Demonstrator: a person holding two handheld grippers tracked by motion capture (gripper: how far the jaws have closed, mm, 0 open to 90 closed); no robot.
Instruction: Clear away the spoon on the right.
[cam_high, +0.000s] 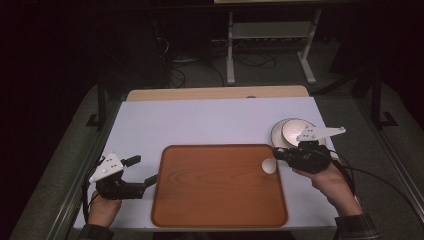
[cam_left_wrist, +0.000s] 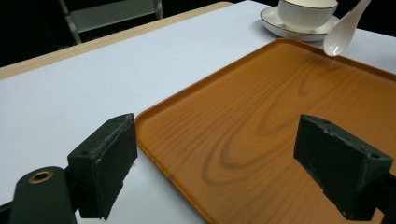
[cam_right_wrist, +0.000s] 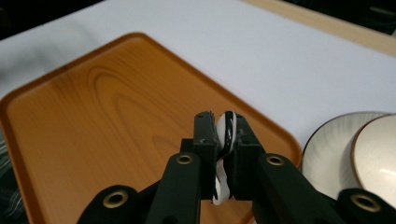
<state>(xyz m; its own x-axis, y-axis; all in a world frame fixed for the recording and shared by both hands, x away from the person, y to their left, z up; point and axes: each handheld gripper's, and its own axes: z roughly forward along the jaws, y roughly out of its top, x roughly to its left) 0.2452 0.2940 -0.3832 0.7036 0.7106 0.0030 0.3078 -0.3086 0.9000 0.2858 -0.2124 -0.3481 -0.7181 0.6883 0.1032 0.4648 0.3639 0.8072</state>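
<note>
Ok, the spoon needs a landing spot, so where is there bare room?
The wooden tray is bare all over, the spoon hanging over its right edge in the right gripper. The white tabletop behind the tray is free too. It is crowded by the bowl on its saucer.

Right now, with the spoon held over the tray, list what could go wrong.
1. The right gripper pinches the white spoon by its thin handle alone, so the spoon may twist or slip and drop onto the wooden tray.
2. The bowl on its saucer stands close behind that gripper; pulling back could knock it.
3. The open left gripper sits at the tray's left edge and could nudge it.
</note>
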